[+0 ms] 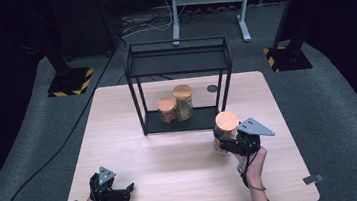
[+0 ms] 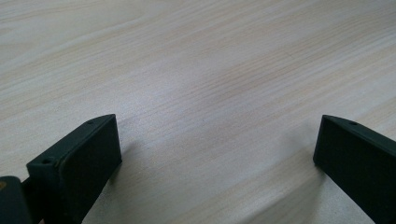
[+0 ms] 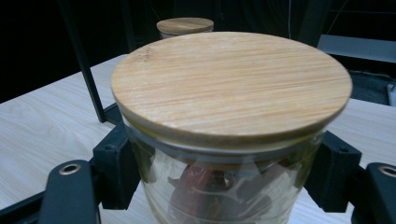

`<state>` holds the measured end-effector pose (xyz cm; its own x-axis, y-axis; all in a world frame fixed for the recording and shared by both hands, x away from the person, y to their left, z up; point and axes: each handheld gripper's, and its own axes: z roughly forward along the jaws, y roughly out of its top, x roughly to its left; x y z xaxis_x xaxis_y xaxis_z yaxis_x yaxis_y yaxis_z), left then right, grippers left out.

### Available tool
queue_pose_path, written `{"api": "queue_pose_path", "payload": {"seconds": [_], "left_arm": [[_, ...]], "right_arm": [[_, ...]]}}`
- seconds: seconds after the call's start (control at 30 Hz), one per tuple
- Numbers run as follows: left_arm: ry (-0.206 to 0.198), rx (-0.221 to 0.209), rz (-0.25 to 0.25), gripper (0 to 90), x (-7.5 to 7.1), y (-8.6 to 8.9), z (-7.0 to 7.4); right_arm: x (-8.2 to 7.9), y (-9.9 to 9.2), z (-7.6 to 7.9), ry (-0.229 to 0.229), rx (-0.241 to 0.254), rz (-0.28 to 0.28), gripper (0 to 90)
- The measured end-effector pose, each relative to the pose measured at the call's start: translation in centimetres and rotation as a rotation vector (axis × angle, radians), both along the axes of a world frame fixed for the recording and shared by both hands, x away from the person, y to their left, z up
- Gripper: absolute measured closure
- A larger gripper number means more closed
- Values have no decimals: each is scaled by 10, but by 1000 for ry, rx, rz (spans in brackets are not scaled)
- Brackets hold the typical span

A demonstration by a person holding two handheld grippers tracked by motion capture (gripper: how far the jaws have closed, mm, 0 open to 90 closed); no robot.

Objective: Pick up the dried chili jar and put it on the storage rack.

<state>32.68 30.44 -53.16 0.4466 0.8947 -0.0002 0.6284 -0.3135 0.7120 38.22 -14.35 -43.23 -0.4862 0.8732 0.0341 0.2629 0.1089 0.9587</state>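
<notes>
From above, my right tongs (image 1: 226, 138) are gripping a glass jar (image 1: 226, 125) with a wooden lid at the tabletop's (image 1: 175, 181) right side, just in front of the black rack (image 1: 178, 63), where two more jars (image 1: 177, 103) are standing. My left tongs (image 1: 121, 193) are resting near my edge. Along the left tongs (image 2: 215, 149), I am seeing them spread wide over bare wood. Along the right tongs (image 3: 229, 172), both pads are pressing the jar (image 3: 224, 116) just below its lid.

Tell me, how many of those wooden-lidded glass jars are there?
3. Two stand side by side on the bottom shelf of the black rack: a short jar and a tall jar. The third jar is clamped in the right gripper, right of the rack. None looks hidden.
</notes>
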Motion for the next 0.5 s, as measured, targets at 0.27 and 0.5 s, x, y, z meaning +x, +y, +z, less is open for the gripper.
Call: {"api": "queue_pose_path", "payload": {"seconds": [0.27, 0.5], "left_arm": [[0, 0, 0, 0, 0, 0, 0], [0, 0, 0, 0, 0, 0, 0]], "right_arm": [[5, 5, 2, 3, 1, 4, 241], [10, 10, 2, 3, -9, 8, 241]]}}
